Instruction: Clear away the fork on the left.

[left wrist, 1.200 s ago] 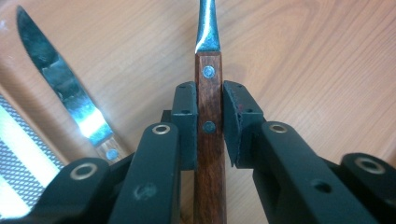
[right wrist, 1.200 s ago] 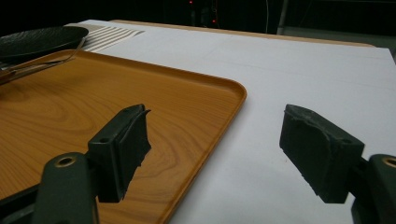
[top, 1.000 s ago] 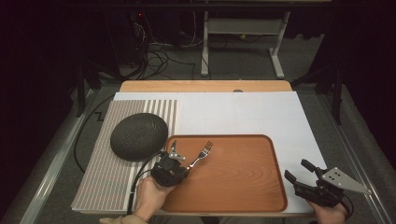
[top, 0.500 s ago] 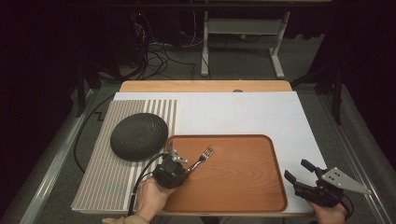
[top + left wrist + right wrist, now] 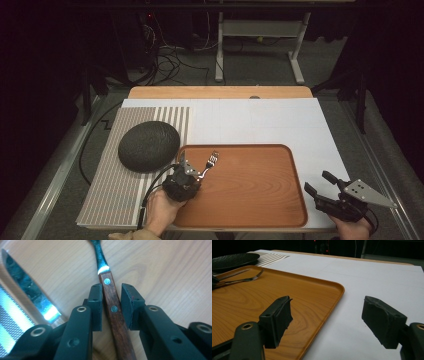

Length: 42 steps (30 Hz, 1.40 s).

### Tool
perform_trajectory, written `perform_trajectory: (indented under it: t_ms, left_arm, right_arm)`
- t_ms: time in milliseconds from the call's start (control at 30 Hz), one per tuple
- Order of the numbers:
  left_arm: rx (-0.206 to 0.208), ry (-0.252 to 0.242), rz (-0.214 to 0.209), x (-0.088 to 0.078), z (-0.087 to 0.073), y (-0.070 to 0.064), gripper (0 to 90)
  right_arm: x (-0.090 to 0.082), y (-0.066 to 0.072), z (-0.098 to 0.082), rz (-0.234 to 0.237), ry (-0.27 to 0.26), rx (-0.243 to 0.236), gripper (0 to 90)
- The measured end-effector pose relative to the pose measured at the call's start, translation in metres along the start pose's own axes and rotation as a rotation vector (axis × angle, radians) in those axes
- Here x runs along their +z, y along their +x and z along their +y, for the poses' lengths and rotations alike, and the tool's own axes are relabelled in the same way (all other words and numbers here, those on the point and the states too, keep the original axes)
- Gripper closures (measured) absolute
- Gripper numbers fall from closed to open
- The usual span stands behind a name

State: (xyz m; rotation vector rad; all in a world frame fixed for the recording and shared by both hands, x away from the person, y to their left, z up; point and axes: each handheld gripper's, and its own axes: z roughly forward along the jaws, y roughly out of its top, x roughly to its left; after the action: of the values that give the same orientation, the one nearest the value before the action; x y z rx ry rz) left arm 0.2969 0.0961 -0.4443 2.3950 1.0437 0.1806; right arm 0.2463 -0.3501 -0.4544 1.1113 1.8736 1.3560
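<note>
The left gripper sits low over the near left corner of the wooden tray, its jaws pointing toward the far side of the table. In the left gripper view the fork lies flat on the tray between the two pads: its brown wooden handle with two metal rivets runs straight up the middle of the gap, and the metal neck carries on past the fingertips. The jaws have just been opening, and a thin strip of tray shows on either side of the handle, so the pads stand just beside the wood without pressing on it; the fork is let go. From above, the fork's tines point away from the left gripper, toward the tray's far left corner. Just left of that gripper, off the tray, a dark round plate rests on a striped placemat. The right gripper hovers past the tray's near right corner, above the white table cover, its jaws spread wide with nothing between them, well apart from the fork.
</note>
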Motion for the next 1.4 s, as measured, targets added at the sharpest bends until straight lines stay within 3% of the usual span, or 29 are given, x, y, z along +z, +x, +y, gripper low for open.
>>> perform_trajectory:
  t_ms: [400, 1167, 1400]
  left_arm:
    - [0.033, 0.004, 0.048, 0.002, -0.002, 0.004, 62.0]
    - [0.009, -0.01, 0.114, -0.004, -0.009, 0.018, 60.5]
    - [0.004, -0.015, 0.116, -0.006, -0.011, 0.021, 54.4]
  right_arm:
    - [0.0, 0.0, 0.0, 0.0, 0.001, -0.003, 24.1]
    - [0.0, 0.0, 0.0, 0.001, 0.003, -0.004, 24.1]
    - [0.0, 0.0, 0.0, 0.001, 0.003, -0.005, 24.1]
